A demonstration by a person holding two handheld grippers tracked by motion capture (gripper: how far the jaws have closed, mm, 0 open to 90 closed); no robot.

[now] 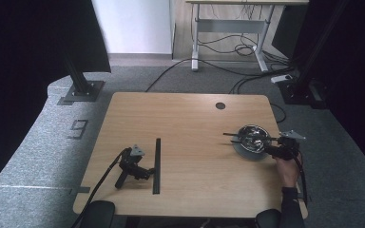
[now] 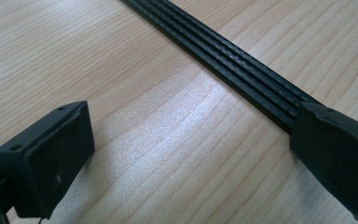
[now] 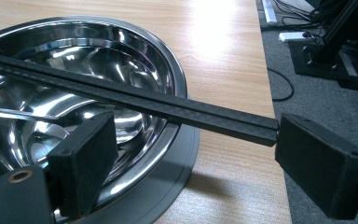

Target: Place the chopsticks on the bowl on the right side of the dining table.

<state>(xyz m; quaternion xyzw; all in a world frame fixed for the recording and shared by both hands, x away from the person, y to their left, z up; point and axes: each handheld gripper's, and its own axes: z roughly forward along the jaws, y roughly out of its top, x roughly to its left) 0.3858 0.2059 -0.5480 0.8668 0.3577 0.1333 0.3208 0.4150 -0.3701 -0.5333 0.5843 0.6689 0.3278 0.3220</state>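
A shiny steel bowl (image 1: 251, 137) (image 3: 98, 60) sits on a grey disc (image 3: 177, 172) at the table's right side. A slim black bar (image 1: 232, 136) (image 3: 135, 100) lies across the bowl's rim. Its near end stops right by one jaw of my right gripper (image 1: 269, 145) (image 3: 196, 125), which a hand holds open at the bowl's near edge, gripping nothing. My left gripper (image 1: 145, 171) (image 2: 191, 116) lies on the table at the left, open and empty. A long black ribbed strip (image 1: 157, 166) (image 2: 223, 56) runs past its right jaw.
A thin metal utensil (image 3: 23, 114) rests inside the bowl. The wooden table (image 1: 190, 118) has a cable hole (image 1: 220, 105) at the back right. Its right edge (image 3: 275, 186) is close to the bowl. Black posts and cables stand on the carpet around the table.
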